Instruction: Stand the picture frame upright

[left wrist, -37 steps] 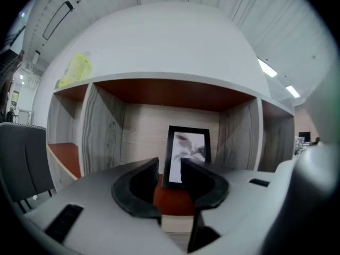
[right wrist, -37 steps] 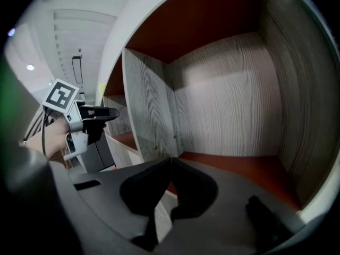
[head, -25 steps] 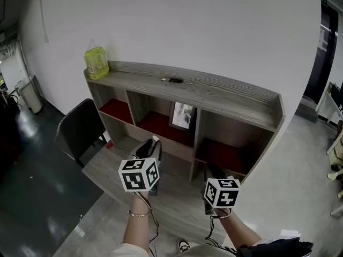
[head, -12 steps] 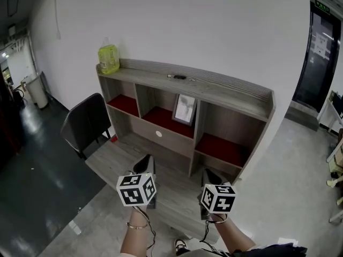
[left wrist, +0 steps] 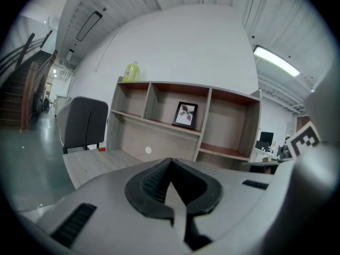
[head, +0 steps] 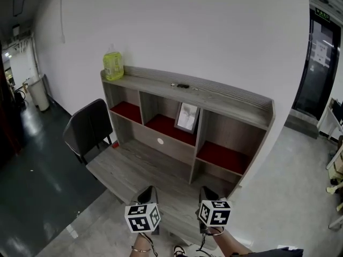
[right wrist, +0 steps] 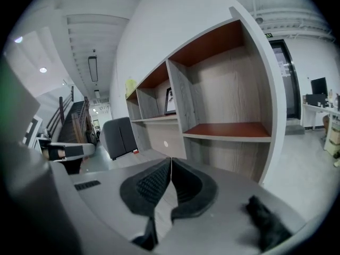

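Note:
The picture frame [head: 187, 117] stands upright, leaning slightly back, in the middle compartment of the wooden shelf unit [head: 225, 98]. It also shows in the left gripper view as the picture frame [left wrist: 185, 115], and edge-on in the right gripper view as the picture frame [right wrist: 170, 101]. My left gripper [head: 148, 189] hangs low over the desk's near edge, far from the frame. Its jaws have just been closing, and they are shut with nothing between them [left wrist: 170, 161]. My right gripper [head: 207, 189] is beside it, shut and empty [right wrist: 171, 159].
A yellow-green bottle [head: 113, 65] stands on the shelf top at the left, and a small dark object [head: 183, 85] lies near its middle. The grey wooden desk [head: 134, 165] reaches toward me. A dark chair [head: 89, 128] stands at its left. A doorway [head: 321, 58] is at the right.
Both grippers have drawn back from the shelf and sunk toward the bottom of the head view. The left jaws went from open to shut. The frame has stayed upright.

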